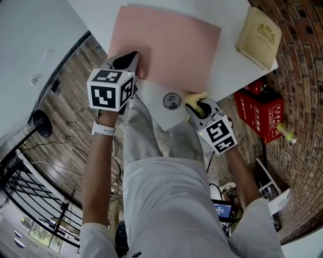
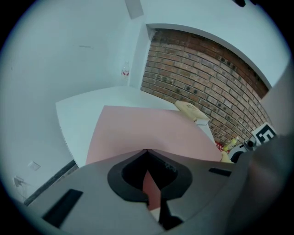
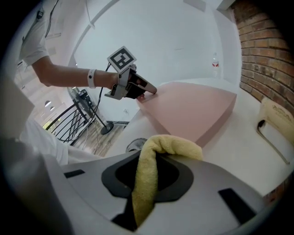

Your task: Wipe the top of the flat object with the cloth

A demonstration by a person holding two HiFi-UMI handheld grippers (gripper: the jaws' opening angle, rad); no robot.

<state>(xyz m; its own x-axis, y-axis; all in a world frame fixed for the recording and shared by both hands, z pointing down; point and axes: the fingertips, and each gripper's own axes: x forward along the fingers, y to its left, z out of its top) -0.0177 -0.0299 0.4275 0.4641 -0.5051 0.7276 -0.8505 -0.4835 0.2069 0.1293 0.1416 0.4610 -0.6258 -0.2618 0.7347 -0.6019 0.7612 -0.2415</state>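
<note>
A flat pink board (image 1: 166,45) lies on the white table (image 1: 96,15); it also shows in the left gripper view as the pink board (image 2: 147,133) and in the right gripper view as the pink board (image 3: 193,110). My left gripper (image 1: 132,65) is shut on the board's near left corner, and that left gripper (image 3: 146,92) shows from the right side too. My right gripper (image 1: 198,103) is shut on a yellow cloth (image 3: 149,179), held just off the board's near edge; the cloth (image 1: 196,97) pokes out by the table's front.
A cream book-like box (image 1: 258,36) lies at the table's far right. A round metal fitting (image 1: 172,101) sits in the table's near edge. A red case (image 1: 260,108) and yellow bottle (image 1: 285,132) stand on the brick floor to the right.
</note>
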